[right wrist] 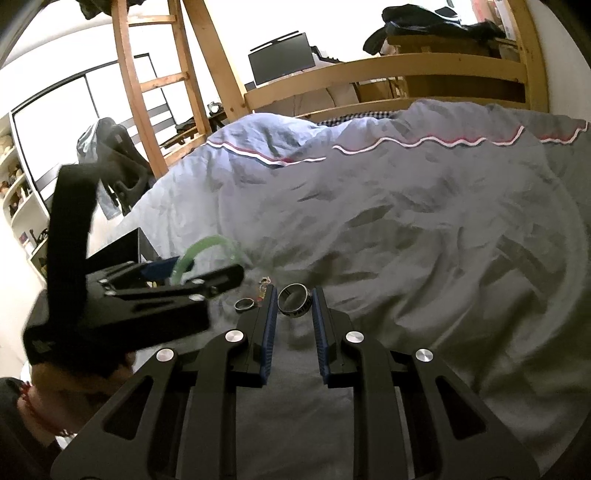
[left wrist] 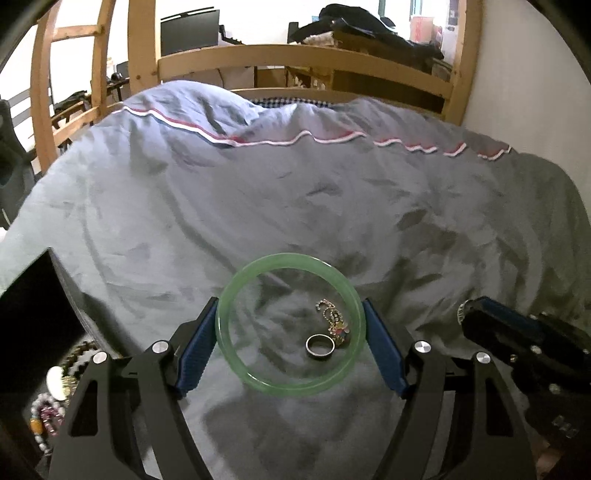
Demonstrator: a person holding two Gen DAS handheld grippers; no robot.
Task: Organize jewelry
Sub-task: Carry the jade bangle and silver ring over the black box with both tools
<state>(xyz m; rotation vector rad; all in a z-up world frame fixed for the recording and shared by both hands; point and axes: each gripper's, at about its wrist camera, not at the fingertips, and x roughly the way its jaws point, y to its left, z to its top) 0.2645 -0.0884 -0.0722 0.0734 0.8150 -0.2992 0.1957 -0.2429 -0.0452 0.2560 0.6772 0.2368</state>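
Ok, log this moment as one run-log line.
left gripper: shut on green bangle | right gripper: shut on dark ring | small ring, chain: on duvet

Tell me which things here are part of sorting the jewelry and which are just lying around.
Job:
- green bangle, in the left gripper
- dark ring, in the right gripper
- silver ring on the duvet
- charm chain
- box with beads

Lying about:
- monitor
- clothes
- bed frame

Black grippers (left wrist: pixel 290 325), ribbed blue pads (right wrist: pixel 271 325), silver pivot screws, seemingly.
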